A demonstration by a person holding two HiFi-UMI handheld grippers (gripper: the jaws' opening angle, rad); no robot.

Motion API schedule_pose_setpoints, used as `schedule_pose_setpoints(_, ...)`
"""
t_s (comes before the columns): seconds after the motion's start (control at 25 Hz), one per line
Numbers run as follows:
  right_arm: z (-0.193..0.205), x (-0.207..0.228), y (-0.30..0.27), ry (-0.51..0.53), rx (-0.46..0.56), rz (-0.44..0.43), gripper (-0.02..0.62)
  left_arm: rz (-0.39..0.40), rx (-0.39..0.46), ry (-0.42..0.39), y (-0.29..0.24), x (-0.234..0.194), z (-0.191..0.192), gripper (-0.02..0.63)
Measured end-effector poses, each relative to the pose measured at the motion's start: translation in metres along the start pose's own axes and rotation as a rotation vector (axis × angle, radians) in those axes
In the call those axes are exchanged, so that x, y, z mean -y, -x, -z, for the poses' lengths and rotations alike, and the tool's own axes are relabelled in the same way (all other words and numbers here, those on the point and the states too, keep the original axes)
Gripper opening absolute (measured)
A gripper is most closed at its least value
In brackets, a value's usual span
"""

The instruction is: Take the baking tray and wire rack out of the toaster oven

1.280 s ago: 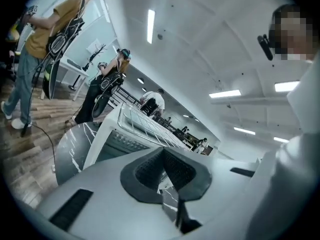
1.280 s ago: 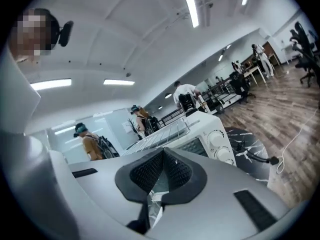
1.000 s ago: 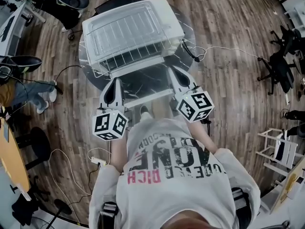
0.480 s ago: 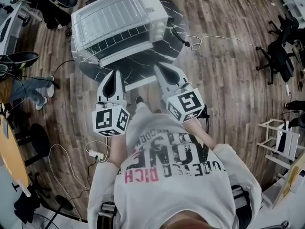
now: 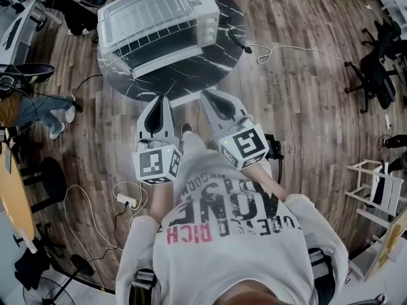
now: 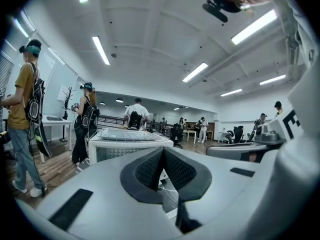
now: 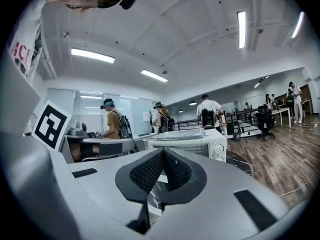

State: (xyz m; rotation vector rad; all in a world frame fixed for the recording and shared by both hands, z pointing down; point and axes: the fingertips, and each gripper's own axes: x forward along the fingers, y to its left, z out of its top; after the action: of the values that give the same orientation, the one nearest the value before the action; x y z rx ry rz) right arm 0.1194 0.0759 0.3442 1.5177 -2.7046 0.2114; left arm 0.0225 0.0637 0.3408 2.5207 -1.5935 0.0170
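Note:
The white toaster oven (image 5: 159, 21) stands on a round black marble table (image 5: 184, 75) at the top of the head view. A shiny gridded sheet lies on its top, and wire bars show along its front. Both grippers hang level over the floor, short of the table's near edge. My left gripper (image 5: 162, 100) is shut and holds nothing. My right gripper (image 5: 206, 97) is shut too, with nothing in it. In the left gripper view the oven (image 6: 127, 141) stands beyond the left gripper (image 6: 163, 151). The right gripper view shows the oven (image 7: 192, 141) past the right gripper (image 7: 162, 151).
A white strip (image 5: 189, 96) lies at the table's near edge between the two gripper tips. Cables (image 5: 292, 48) and a power strip (image 5: 125, 199) trail over the wood floor. Office chairs (image 5: 375, 75) stand at the right, a white rack (image 5: 375, 192) lower right. People (image 6: 27, 114) stand nearby.
Both grippers have drawn back from the oven's front toward the person, still shut. The oven and table now sit farther off, higher in the head view.

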Motion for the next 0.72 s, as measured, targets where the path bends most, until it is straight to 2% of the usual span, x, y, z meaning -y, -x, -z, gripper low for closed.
schedule_pose_setpoints(0.16, 0.005, -0.005, 0.011, -0.005, -0.005, -0.005, 0.002, -0.003, 0.011, -0.018, 0.009, 0.008, 0.005, 0.003)
schedule_pose_setpoints(0.72, 0.014, -0.01, 0.015, 0.034, -0.039, -0.015, 0.002, -0.001, 0.005, 0.021, 0.017, 0.016, 0.012, 0.003)
